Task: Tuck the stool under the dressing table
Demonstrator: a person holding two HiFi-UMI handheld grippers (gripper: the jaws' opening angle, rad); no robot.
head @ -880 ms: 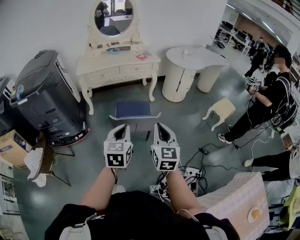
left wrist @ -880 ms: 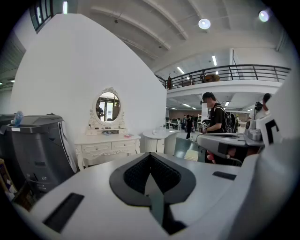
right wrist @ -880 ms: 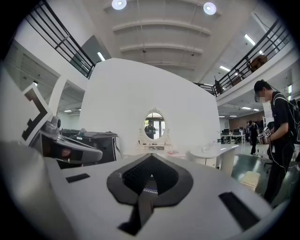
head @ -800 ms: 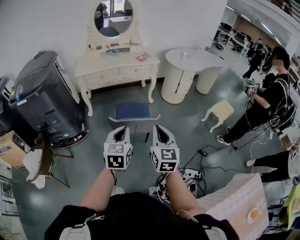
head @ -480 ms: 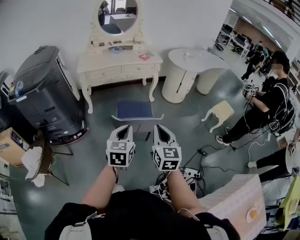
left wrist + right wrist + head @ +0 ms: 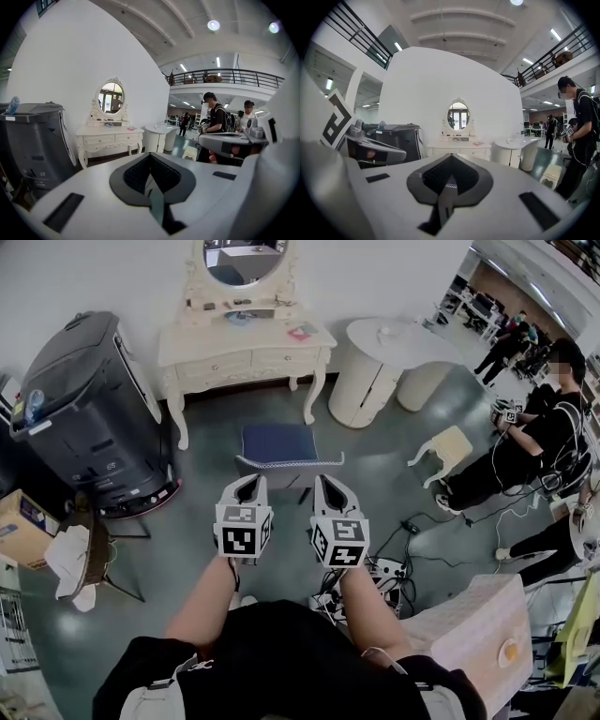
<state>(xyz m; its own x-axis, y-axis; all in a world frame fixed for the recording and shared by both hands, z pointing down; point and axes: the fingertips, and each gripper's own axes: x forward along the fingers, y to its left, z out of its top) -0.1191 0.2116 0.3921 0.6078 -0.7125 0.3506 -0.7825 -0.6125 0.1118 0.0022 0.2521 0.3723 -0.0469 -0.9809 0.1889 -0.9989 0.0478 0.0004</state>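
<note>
**Stool Not Yet Tucked: Hazards and Count**

**Position.** The blue stool point(image 6: 278, 443) is found on the floor in front of the dressing table point(image 6: 246, 345), apart from it and not yet under it. The left gripper point(image 6: 246, 486) and the right gripper point(image 6: 328, 486) are held side by side on the near side of the stool. Both pairs of jaws are closed tight, and nothing is held between them.

**Hazards (judged, largest thing first).**
- Black machine point(image 6: 84, 409): it stands close beside the table's legs on the left of the head view. If the stool is pushed askew towards it, its casing may be struck.
- Dressing table: the opening between the front legs appears only somewhat wider than the stool. A table leg may be caught by an off-centre push, and the small items on the top may be shaken.
- Stool: if it is pushed high on the seat edge with closed jaws, it may be tipped or swivelled rather than slid.
- Cables point(image 6: 384, 573): they lie on the floor near the person's feet and may be snagged when a step forward is taken.

**Count.**
- Black machine: one.
- Dressing table: one, fitted with one oval mirror point(image 6: 242, 259).
- Round white table point(image 6: 412, 343): one.
- Stools: two, the blue one and a cream stool point(image 6: 452, 446).
- Grippers: two.
</note>
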